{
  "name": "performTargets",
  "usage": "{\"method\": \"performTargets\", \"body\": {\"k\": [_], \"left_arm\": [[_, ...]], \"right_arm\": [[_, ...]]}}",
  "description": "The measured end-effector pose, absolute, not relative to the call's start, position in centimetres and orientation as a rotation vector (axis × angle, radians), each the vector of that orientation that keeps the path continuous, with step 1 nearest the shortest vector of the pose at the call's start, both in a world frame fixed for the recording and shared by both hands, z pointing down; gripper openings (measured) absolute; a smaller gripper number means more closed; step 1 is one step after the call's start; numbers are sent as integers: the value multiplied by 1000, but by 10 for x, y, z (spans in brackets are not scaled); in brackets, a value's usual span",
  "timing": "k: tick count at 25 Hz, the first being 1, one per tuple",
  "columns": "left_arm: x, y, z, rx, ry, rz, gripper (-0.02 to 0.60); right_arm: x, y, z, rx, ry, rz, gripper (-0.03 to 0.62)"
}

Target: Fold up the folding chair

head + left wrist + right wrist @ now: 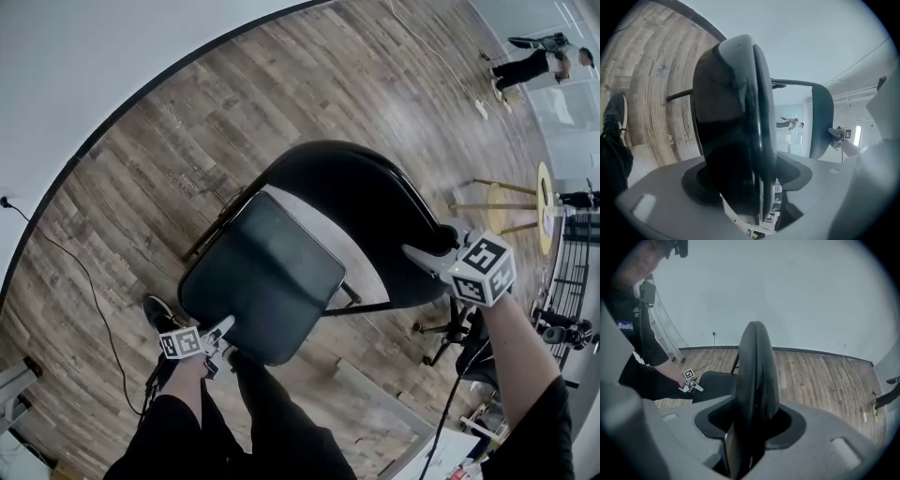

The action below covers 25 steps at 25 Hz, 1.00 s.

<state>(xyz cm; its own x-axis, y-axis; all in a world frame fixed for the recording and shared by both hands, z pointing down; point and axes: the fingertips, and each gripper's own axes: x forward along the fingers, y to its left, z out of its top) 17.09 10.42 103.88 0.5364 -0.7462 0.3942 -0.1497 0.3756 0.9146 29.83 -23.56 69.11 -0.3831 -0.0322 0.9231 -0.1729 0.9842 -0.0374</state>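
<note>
A black folding chair stands on the wood floor. Its padded seat (262, 272) is in the middle of the head view and its curved backrest (375, 216) lies to the right. My left gripper (223, 330) is at the seat's near edge. In the left gripper view the seat edge (736, 117) fills the gap between the jaws of that gripper (750, 187), which is shut on it. My right gripper (422, 255) is at the backrest's top rim. In the right gripper view the backrest rim (757, 376) stands between the jaws, and the gripper (750, 427) is shut on it.
A white wall (94, 56) curves along the upper left, and a black cable (84, 281) lies on the floor near it. A yellow round stool (525, 197) and a dark tripod (450, 333) stand to the right. A person (539, 61) is far back. My shoe (159, 309) is beside the seat.
</note>
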Motion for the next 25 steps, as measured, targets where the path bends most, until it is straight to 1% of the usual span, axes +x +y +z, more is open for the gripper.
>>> {"method": "performTargets", "body": {"k": [12, 25], "left_arm": [[170, 93, 1001, 1121, -963, -440, 287], [174, 78, 958, 1118, -935, -385, 256]], "right_arm": [[289, -204, 660, 161, -1976, 166, 144], [274, -166, 633, 199, -1975, 110, 123]]}}
